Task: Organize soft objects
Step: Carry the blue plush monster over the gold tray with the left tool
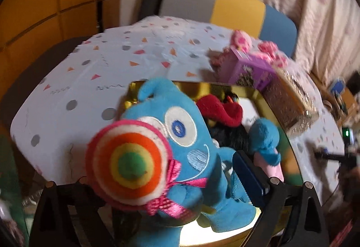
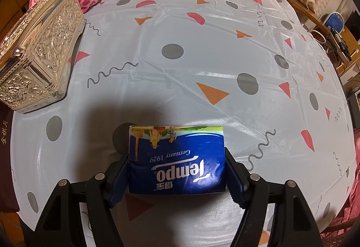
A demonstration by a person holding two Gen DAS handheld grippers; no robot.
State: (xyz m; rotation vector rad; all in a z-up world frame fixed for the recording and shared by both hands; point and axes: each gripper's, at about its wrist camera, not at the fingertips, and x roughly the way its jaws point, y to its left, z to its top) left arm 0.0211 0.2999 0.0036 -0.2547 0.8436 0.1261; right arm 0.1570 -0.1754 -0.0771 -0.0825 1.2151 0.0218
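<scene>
Plush (image 1: pixel 180 145) first: you're dropping the blue toy into the gold tray (image 1: pixel 273 112), and it's sitting over the tray's near-left part, leaning on the other soft toys already in there. Your left gripper (image 1: pixel 162 181) is standing wide, with only its right finger (image 1: pixel 249 172) showing clearly, just beside the toy, so I'm guessing you're letting go. Next you're backing that hand straight out without snagging the pink bow. It's looking squishy: big stitched eyes, a rainbow lollipop in front. Meanwhile your right gripper (image 2: pixel 176 176) is clamping the tissue pack (image 2: pixel 177 159) above the tablecloth (image 2: pixel 202 62), probably the next thing to put away.
</scene>
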